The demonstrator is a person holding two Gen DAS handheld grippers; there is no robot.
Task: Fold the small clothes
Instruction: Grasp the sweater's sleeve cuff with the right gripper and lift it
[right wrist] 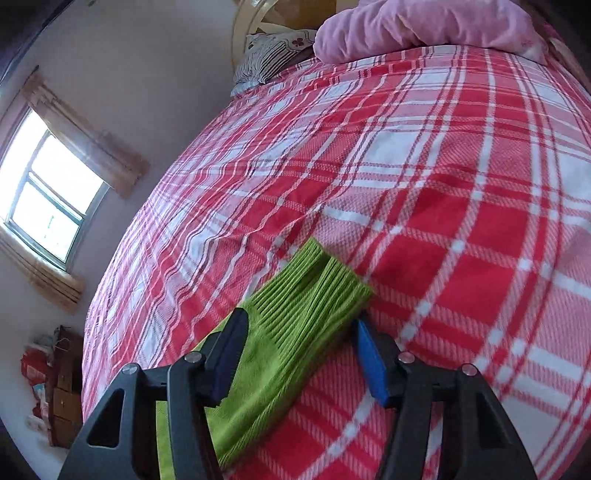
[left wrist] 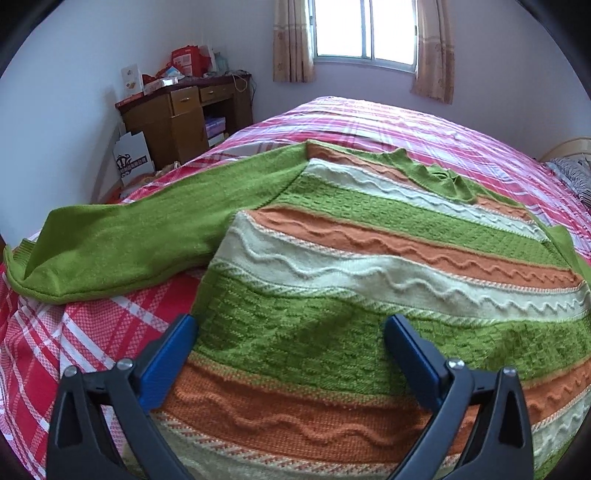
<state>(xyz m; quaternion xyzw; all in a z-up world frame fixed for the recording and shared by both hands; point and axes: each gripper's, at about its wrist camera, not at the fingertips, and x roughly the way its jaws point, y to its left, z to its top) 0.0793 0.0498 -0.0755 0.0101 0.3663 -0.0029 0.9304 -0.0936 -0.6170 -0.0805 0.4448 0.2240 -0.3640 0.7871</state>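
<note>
A knitted sweater (left wrist: 332, 258) with green, orange and cream stripes lies flat on the red plaid bed cover (left wrist: 74, 332). One plain green sleeve (left wrist: 129, 251) stretches out to the left. My left gripper (left wrist: 291, 325) hovers open over the lower body of the sweater, fingers wide apart and gripping nothing. In the right wrist view the other green sleeve's ribbed cuff (right wrist: 317, 288) lies on the bed cover (right wrist: 424, 184) between the fingers of my right gripper (right wrist: 300, 321). The jaws straddle the cuff, with a thin shadowed gap at the blue pad (right wrist: 371, 358).
A wooden desk (left wrist: 184, 110) piled with boxes stands by the far wall, with a white carton (left wrist: 133, 157) on the floor beside it. A patterned pillow (right wrist: 266, 55) and a pink blanket (right wrist: 424, 26) lie at the bed's head. A curtained window (left wrist: 364, 29) is behind.
</note>
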